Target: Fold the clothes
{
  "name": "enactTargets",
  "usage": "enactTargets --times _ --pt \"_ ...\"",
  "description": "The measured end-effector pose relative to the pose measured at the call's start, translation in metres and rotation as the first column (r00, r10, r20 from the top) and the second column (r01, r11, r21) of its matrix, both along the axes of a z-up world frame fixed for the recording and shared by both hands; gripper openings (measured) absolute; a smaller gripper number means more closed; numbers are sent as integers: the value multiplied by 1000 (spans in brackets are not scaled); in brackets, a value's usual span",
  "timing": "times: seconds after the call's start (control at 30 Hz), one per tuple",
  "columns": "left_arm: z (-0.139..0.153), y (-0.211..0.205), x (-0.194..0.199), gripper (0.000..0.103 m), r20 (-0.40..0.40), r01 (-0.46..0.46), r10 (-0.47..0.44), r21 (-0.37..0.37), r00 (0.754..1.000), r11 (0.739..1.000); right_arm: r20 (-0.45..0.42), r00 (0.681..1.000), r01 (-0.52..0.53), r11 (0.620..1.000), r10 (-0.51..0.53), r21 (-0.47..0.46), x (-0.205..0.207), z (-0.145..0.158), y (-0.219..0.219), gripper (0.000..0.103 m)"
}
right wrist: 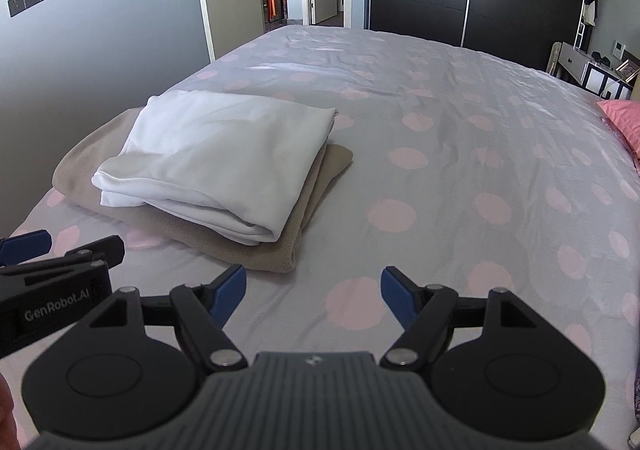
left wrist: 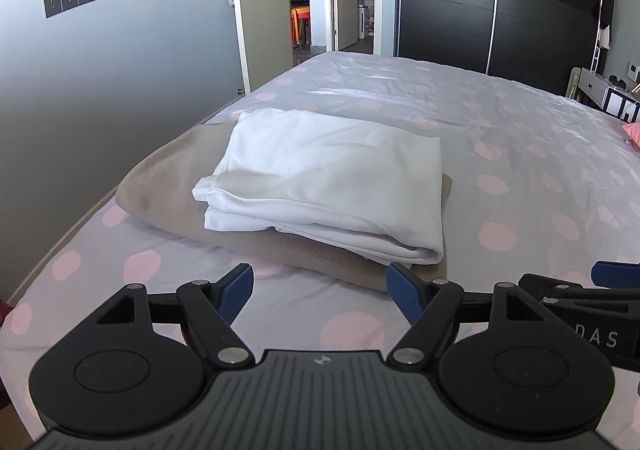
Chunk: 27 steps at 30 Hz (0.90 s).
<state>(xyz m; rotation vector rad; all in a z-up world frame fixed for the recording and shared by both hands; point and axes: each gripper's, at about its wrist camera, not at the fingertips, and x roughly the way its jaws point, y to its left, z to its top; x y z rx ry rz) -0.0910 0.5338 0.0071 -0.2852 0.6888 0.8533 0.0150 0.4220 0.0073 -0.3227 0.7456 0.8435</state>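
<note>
A folded white garment (left wrist: 320,178) (right wrist: 216,166) lies on top of a folded beige garment (left wrist: 168,186) (right wrist: 320,178), both on the left part of the bed. My left gripper (left wrist: 320,290) stands open just in front of the stack's near edge, nothing between its blue pads. My right gripper (right wrist: 312,290) is open too, over bare sheet to the right of the stack's near corner. Each gripper shows at the edge of the other's view, side by side.
The bed (right wrist: 460,154) has a grey sheet with pink dots and wide room to the right. A pink pillow (right wrist: 624,118) lies at the far right. A grey wall (left wrist: 100,90) runs along the left edge; a dark wardrobe (left wrist: 500,10) and an open doorway (left wrist: 300,2) stand behind.
</note>
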Motion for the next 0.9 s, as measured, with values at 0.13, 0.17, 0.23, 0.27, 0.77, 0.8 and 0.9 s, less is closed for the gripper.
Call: enactTargets --times 0.13,0.17,0.23,0.27,0.77,0.8,0.9 --pt "4 0 -3 73 12 -10 10 -3 1000 1000 -7 1000 -1 1000 1 -2 -3 2 -1 77" --pt "5 0 -3 73 13 -13 13 -1 1000 1000 -10 1000 -2 1000 2 -5 -4 2 -1 77" --pt "7 -2 -3 73 12 -16 16 9 1000 1000 -7 1000 -5 1000 5 -17 -8 1 -1 77" --pt "8 -3 -3 73 11 -16 16 14 1000 1000 -4 1000 -6 1000 6 -22 -9 1 -1 77" --pt "12 -7 -7 73 3 -9 9 55 1000 998 35 999 -12 999 14 -49 -22 6 1 77" --pt "12 -7 -7 73 4 -9 8 53 1000 999 37 999 -13 999 15 -51 -23 6 2 77" --pt "13 -7 -7 73 8 -9 8 47 1000 999 42 999 -17 998 19 -54 -25 7 3 77"
